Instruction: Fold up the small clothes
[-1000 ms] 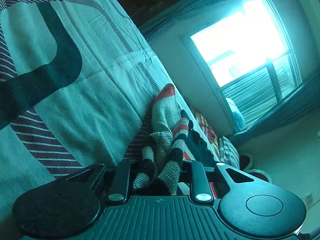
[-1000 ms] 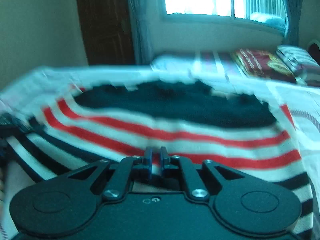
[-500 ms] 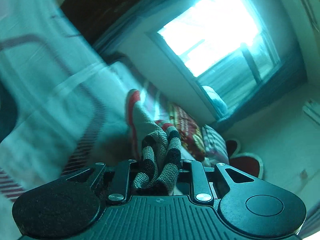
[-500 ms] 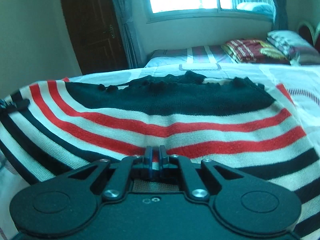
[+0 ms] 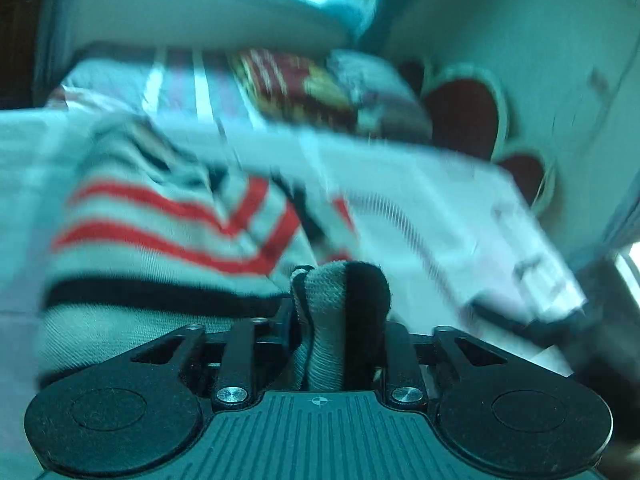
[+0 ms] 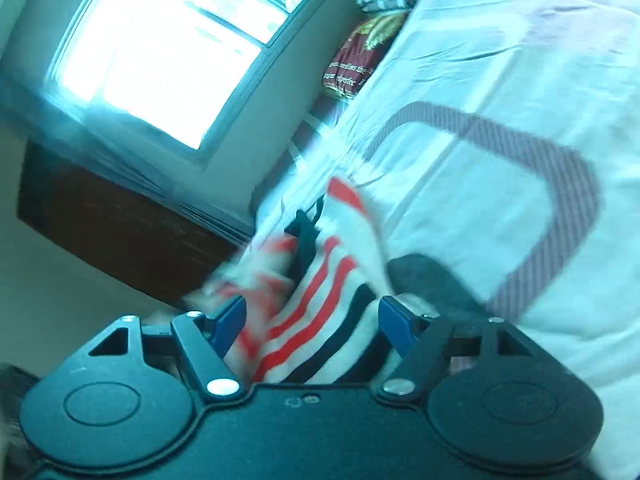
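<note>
Your left gripper [image 5: 340, 320] clenches a bunched fold of the striped sweater [image 5: 168, 240] at lower centre; your right gripper [image 6: 312, 320] stands released, sweater lying between its blue fingers [image 6: 394, 320].

Home bedroom, bed [image 6: 500, 208] with patterned sheet, pillows [image 5: 304, 84], curtained window [image 6: 160, 52]
</note>
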{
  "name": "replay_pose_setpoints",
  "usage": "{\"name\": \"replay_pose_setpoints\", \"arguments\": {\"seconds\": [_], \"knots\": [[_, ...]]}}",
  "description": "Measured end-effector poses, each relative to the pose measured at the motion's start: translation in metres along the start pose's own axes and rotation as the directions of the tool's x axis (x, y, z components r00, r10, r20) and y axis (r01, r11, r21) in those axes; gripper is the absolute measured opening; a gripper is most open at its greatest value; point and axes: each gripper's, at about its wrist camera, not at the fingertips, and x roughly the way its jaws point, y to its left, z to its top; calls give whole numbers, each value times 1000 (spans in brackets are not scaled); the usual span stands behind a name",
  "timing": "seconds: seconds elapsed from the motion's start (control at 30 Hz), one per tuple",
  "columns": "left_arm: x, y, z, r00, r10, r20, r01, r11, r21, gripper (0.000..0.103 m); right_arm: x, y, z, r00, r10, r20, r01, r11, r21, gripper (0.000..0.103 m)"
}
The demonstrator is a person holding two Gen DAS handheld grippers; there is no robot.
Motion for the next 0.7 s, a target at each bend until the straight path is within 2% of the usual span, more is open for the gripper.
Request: {"name": "replay_pose_setpoints", "arguments": {"seconds": [0.03,0.07,0.1,0.2,0.23,0.3,0.37,0.47,0.6,0.7], "knots": [[1,-8,-5,1000,0,9,0,1000,19,53,-12,-5,6,1000,6,9,-6,1000,19,73],[-9,-14,-5,999,-33,26,33,999,22,65,-23,-8,11,1000,27,15,-28,999,31,73],[-25,-16,-4,996,-82,48,81,997,15,82,-30,-10,14,998,53,17,-53,998,41,74],[-90,-3,-1,968,-172,184,173,985,12,83,-36,-7,14,995,98,-14,-97,994,53,75],[-107,9,2,961,-162,225,167,986,0,83,-32,-5,12,991,125,-47,-122,991,61,75],[-125,47,12,962,-50,268,65,997,-48,83,-10,1,6,980,148,-132,-138,987,81,76],[-121,89,19,972,57,229,-27,991,-132,82,13,11,-5,970,144,-195,-133,989,69,76],[-104,132,8,981,141,136,-113,975,-194,82,46,19,-17,963,91,-253,-84,996,38,76],[-90,143,-23,984,142,110,-120,974,-190,82,80,23,-13,954,85,-286,-76,996,41,75],[-83,148,-31,986,122,112,-94,969,-229,82,101,32,-5,956,49,-291,-63,997,-37,75]]}}
